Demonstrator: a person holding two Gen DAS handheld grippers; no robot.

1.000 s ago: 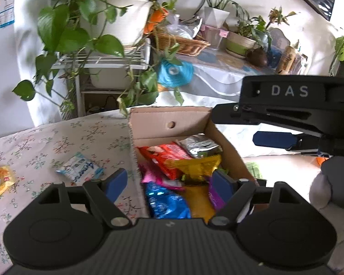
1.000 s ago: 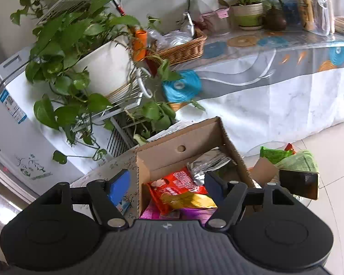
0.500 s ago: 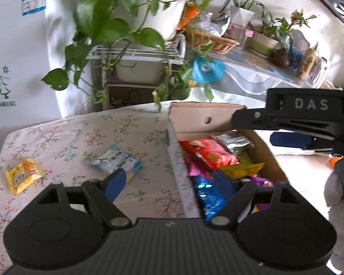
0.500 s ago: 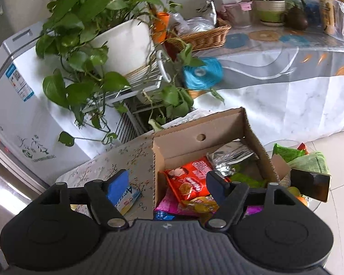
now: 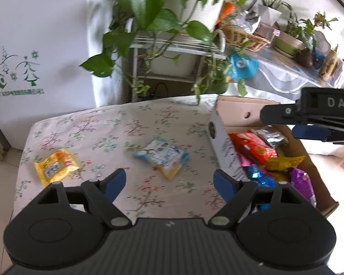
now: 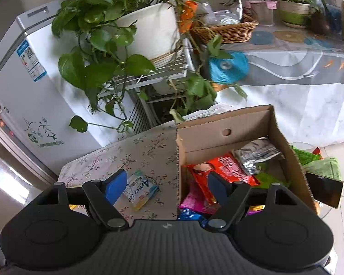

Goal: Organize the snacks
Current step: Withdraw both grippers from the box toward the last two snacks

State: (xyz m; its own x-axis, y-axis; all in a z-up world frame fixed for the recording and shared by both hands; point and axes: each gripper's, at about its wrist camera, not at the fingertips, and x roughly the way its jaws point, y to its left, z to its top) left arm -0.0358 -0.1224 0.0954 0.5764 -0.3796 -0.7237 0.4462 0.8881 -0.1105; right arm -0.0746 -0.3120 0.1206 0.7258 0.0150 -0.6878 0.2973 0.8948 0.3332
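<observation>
While both grippers' fingers gape empty, "DAS" marks the right gripper (image 5: 309,123).

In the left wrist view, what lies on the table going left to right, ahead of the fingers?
Yellow snack packet → blue and white snack packet → cardboard box, holding a red packet, then a silver packet further right.
</observation>
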